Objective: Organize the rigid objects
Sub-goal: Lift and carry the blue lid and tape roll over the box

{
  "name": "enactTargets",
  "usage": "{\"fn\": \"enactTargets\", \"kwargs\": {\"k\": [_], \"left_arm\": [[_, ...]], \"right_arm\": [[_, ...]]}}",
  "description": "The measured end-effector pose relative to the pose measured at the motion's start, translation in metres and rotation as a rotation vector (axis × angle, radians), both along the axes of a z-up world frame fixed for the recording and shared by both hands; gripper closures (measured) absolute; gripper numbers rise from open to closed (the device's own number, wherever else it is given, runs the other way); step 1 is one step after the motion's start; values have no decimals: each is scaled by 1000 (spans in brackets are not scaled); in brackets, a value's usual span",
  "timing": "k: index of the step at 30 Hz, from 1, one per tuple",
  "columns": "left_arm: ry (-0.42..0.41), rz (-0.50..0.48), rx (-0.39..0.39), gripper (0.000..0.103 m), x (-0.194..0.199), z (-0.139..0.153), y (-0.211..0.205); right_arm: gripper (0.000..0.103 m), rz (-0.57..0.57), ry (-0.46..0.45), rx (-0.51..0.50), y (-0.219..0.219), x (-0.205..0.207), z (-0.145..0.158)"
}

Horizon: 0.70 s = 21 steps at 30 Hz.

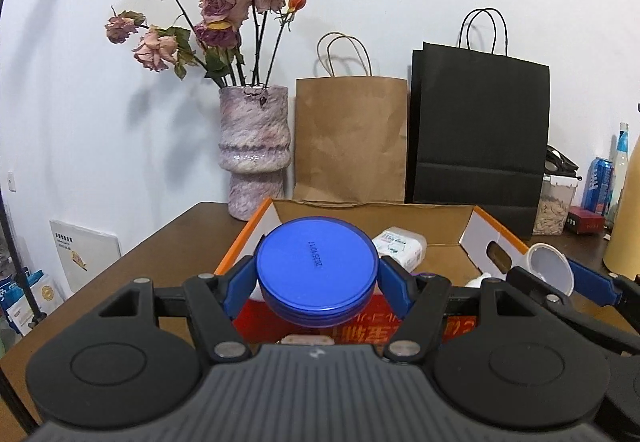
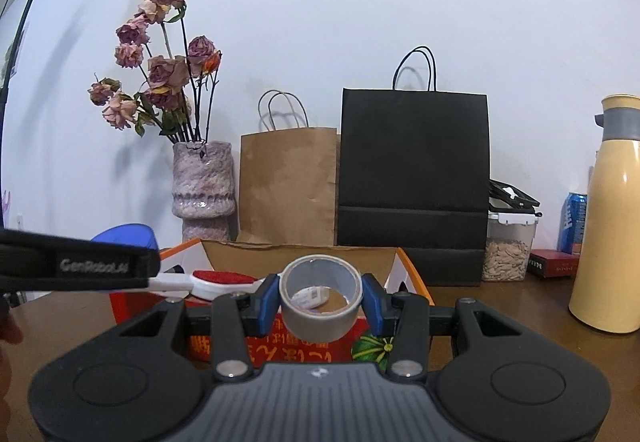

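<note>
My left gripper is shut on a round blue tin, held over the near edge of an open cardboard box with orange rims and a red front. A white packet lies inside the box. My right gripper is shut on a grey tape roll, held above the same box; it also shows in the left wrist view at the right. In the right wrist view the blue tin shows behind the left gripper's arm, and a red-and-white brush lies on the box.
At the back stand a vase of dried roses, a brown paper bag and a black paper bag. On the right are a clear container of seeds, a blue can, a red box and a yellow flask.
</note>
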State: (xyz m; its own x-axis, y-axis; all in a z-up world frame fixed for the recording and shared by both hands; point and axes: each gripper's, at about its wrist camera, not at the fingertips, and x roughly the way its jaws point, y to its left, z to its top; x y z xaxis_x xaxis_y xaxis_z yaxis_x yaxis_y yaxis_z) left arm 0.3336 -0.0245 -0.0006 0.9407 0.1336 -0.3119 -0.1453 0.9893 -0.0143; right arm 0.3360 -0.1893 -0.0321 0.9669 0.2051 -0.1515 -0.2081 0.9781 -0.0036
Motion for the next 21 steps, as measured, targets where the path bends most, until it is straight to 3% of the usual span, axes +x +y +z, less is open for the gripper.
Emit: {"fn": "enactTargets", "kwargs": {"k": [21], "left_arm": [[13,6,-14,35,72,-3,2]], "right_arm": [[61,3,13,12,1,72,1]]}}
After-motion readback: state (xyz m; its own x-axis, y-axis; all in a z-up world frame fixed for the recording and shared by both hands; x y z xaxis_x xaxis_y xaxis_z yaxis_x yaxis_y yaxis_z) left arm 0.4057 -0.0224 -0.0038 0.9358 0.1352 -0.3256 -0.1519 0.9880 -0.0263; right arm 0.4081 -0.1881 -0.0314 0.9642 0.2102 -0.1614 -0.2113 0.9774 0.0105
